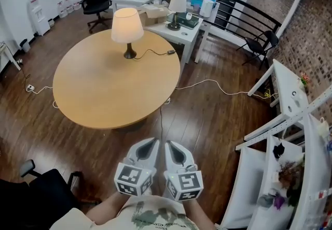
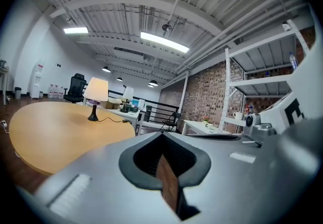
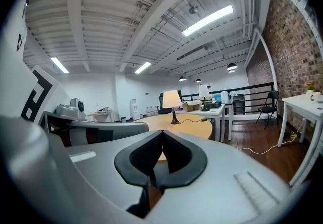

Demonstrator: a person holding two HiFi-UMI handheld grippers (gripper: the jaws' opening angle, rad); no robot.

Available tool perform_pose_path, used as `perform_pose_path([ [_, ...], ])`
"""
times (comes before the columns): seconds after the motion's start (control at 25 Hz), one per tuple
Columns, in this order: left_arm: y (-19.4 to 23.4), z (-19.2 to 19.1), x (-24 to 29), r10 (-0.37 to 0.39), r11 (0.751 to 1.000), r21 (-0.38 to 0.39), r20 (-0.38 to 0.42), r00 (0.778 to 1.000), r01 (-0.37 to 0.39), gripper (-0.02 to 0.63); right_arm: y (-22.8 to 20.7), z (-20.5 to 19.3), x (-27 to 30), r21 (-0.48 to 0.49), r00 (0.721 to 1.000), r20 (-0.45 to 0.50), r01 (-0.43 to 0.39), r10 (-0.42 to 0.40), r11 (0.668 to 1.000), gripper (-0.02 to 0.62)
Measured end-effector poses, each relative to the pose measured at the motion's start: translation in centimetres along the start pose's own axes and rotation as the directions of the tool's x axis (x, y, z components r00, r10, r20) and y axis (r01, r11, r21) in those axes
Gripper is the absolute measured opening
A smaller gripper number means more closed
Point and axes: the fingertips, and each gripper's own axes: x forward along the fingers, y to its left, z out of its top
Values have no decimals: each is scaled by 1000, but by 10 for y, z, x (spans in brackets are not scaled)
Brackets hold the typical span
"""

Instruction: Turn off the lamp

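Lit lamp upright on the far side of a round wooden table, cream shade glowing above a dark stem and base. Thin black cord trailing from the base to the right along the tabletop, with a small dark block on it near the table's far right edge, probably the switch, too small to confirm. At the bottom of the head view, left gripper and right gripper side by side, close to the body, over dark wooden floor short of the table's near edge. Both pairs of jaws pressed together, grasping nothing, touching nothing. Both aimed roughly level toward the table. Lamp well apart from both, ahead and to the left: up and left of the tips in the left gripper view, almost straight above them in the right gripper view. Neither hand clearly nearer; dark block almost straight ahead of the right one. Likely need: a long reach forward across the tabletop. Beyond the table, a second lamp on a white desk, not the lit one
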Motion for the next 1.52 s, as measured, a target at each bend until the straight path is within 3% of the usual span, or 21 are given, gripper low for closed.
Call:
perform_pose_path([
  [0.32,10,8,80,100,995,17,7,995,-100,0,-69,14,48,12,997,14,-78,78,997,0],
  [0.68,-7,37,188,221,975,-9,44,974,-221,0,-170,55,92,-21,979,15,-205,205,979,0],
  [0.96,-19,49,256,297,955,9,44,954,-298,0,-244,77,108,-5,968,20,-249,249,969,0],
  [1.28,-36,51,324,281,959,34,26,959,-282,0,-304,86,128,11,970,40,-242,241,970,0],
  [1.52,-22,54,375,274,961,25,25,961,-274,0,-336,93,161,8,972,38,-234,233,972,0],
])
